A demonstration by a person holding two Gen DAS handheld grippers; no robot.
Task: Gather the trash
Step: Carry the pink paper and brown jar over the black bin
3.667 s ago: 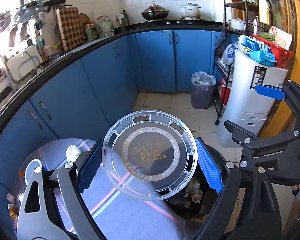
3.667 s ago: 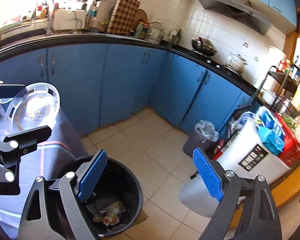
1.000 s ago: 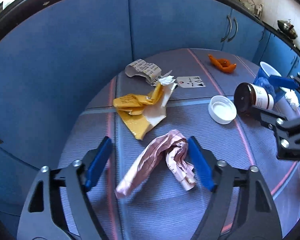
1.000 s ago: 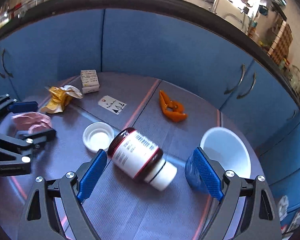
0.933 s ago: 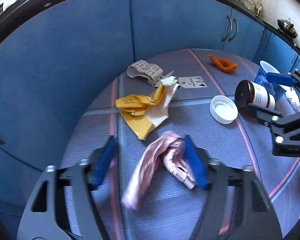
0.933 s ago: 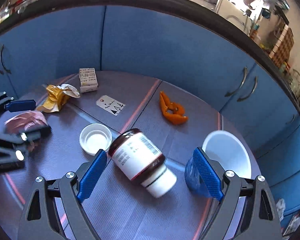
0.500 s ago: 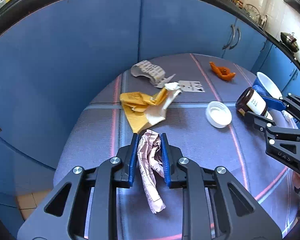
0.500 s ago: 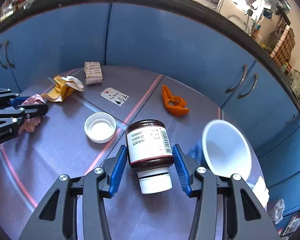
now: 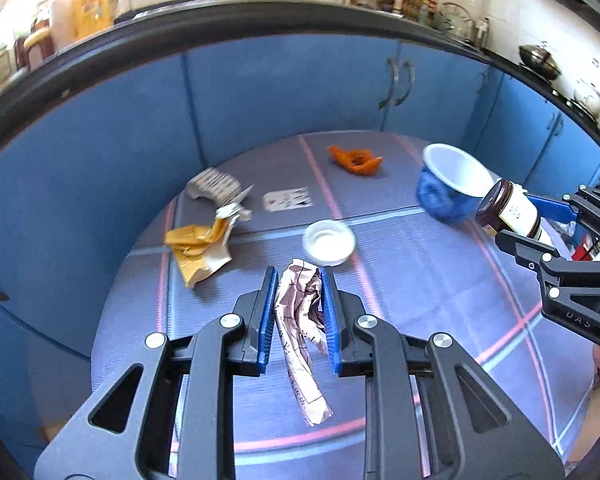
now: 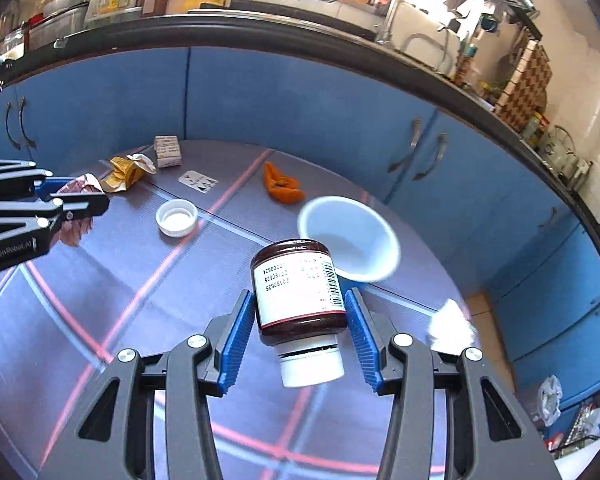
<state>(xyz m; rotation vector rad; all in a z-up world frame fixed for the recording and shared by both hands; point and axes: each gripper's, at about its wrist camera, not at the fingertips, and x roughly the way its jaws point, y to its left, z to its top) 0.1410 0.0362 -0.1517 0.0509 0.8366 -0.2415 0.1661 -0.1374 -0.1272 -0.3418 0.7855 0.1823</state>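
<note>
Above a round purple table [image 9: 440,280], the left gripper [image 9: 298,316] pinches a crumpled pink wrapper [image 9: 302,320] between its blue pads, its tail dangling, while the right gripper [image 10: 300,332] clamps a dark brown jar [image 10: 298,284] by its sides, white cap toward the camera. Beyond them lie a white lid [image 9: 329,240], a yellow wrapper [image 9: 198,248], a blue-and-white bowl [image 9: 452,188], a small card [image 9: 287,199], orange peel [image 9: 356,159] and a printed carton [image 10: 167,151], with blue cabinets [image 9: 280,80] behind.
</note>
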